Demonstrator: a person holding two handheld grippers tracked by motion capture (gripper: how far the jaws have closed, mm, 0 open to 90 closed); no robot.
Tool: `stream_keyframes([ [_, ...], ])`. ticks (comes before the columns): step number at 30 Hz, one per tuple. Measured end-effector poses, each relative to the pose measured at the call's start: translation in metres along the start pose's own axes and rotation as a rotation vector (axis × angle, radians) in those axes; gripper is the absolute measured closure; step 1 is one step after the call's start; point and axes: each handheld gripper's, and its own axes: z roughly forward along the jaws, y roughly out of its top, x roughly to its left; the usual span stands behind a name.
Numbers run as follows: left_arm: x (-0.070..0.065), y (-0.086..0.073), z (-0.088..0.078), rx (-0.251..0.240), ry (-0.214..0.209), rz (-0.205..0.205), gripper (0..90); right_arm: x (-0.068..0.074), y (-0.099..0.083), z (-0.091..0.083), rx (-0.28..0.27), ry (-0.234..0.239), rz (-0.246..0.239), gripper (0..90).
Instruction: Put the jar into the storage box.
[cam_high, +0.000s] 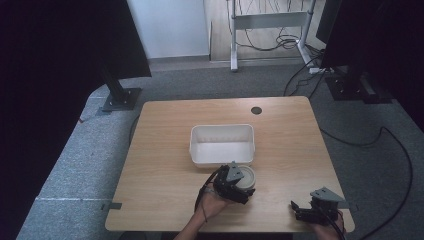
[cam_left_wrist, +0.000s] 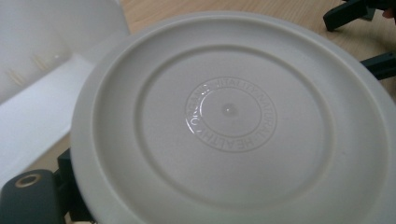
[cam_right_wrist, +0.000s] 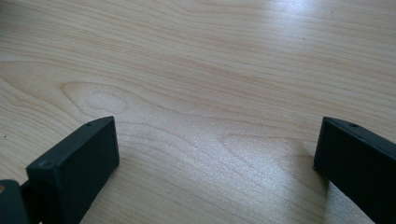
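Note:
A round white dish (cam_high: 248, 176) is held just in front of the right front corner of a white rectangular tub (cam_high: 221, 127) in the high view. My left gripper (cam_high: 245, 189) is shut on its near edge. In the left gripper view the dish's underside (cam_left_wrist: 229, 126) faces me, with embossed lettering ringing its centre, and one black jaw shows at the bottom left under its rim. My right gripper (cam_high: 296, 210) rests low at the table's front right corner. It is open (cam_right_wrist: 215, 163), with bare wood between its jaws. Its jaws also show beyond the dish (cam_left_wrist: 369, 37).
The wooden table (cam_high: 165, 150) has a small dark cable hole (cam_high: 256, 110) near its far edge. The tub looks empty. Dark panels on stands flank the table at the far left (cam_high: 120, 95) and far right (cam_high: 350, 75), with cables (cam_high: 395, 145) on the grey carpet.

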Motion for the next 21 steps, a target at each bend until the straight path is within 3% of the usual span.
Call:
stream_keyframes([
  [21, 0.023, 0.017, -0.024, -0.001, 0.039, 0.013, 10.1, 0.000, 0.000, 0.000, 0.001, -0.001, 0.000, 0.0],
])
